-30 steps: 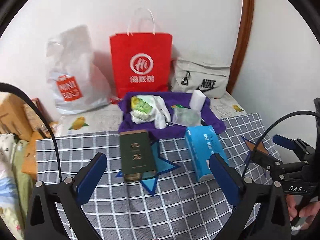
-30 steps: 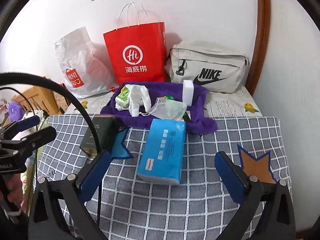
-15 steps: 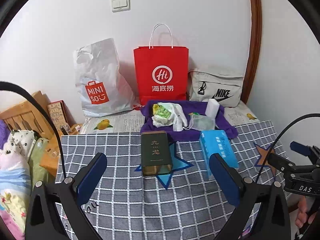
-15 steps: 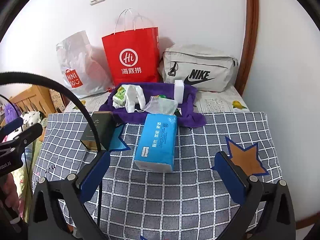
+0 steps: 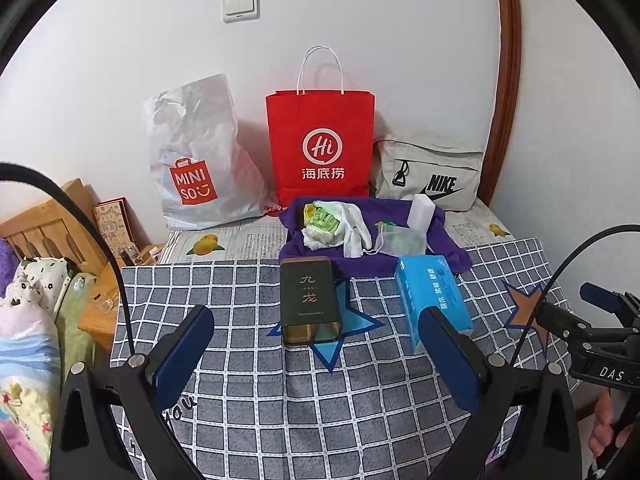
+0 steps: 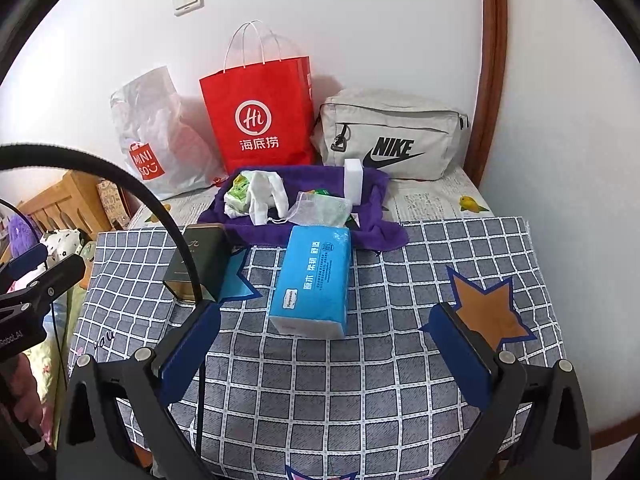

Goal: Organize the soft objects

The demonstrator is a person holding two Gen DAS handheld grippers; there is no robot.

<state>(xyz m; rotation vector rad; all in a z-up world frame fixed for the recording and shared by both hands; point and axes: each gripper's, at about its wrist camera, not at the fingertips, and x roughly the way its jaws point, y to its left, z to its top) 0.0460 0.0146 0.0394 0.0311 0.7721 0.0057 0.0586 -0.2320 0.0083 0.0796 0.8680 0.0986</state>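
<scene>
Tissue pack lying flat on the checked counter, ahead of the right gripper, fingers spread wide and empty. Left gripper likewise open, holding nothing, pointing at a dark green tin just left of the pack. Behind both, touching the pack's far end, purple towel heaped with white cloth, mesh pouch, sponge block.

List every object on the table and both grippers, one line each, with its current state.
left gripper: open, empty
right gripper: open, empty
blue tissue pack: lying flat, sealed
dark green tin: lying flat on blue star, closed
purple towel: spread, rumpled
white sponge block: upright on towel
mesh pouch: lying on towel
red paper bag: upright
Nike bag: zipped
</scene>
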